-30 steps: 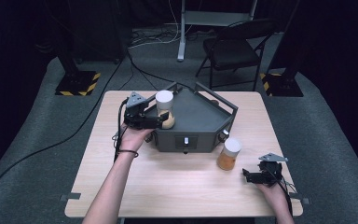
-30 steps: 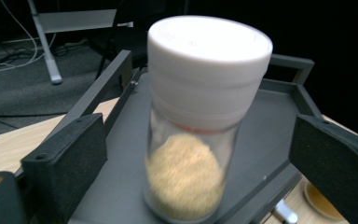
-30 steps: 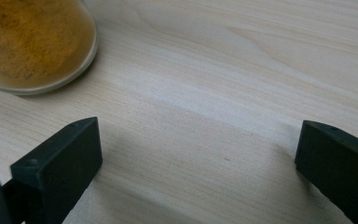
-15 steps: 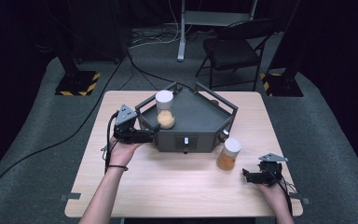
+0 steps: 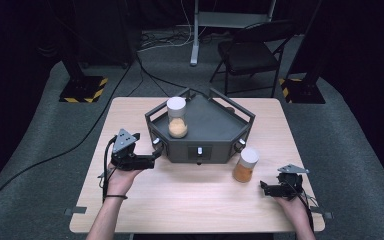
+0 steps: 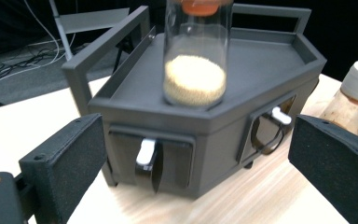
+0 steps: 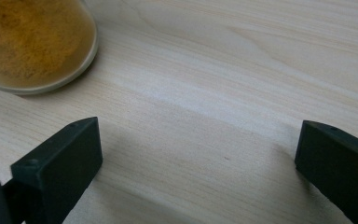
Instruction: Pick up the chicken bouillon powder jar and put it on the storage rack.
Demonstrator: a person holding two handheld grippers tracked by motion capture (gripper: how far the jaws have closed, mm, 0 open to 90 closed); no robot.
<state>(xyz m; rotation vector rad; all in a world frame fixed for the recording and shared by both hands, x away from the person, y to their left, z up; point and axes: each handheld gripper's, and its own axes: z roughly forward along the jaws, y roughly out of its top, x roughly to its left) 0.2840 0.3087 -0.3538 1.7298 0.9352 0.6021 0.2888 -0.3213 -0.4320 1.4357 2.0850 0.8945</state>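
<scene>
Desk [image 5: 190,195] carried a dark angular tray box [image 5: 207,125] at centre. One jar [image 5: 177,117] of pale grains stood upright on the tray's left part; a second jar [image 5: 245,164] with orange powder stood on the desk just beside the box's front right corner. Left tool [image 5: 152,156] sat near the box's front left face, jaws wide apart, gripping nothing. Right tool [image 5: 266,188] rested low near the orange jar, jaws also spread, empty. Likely step: grasp the orange jar. Best to centre the jaws on its body below the lid and close squarely to avoid tipping it.
</scene>
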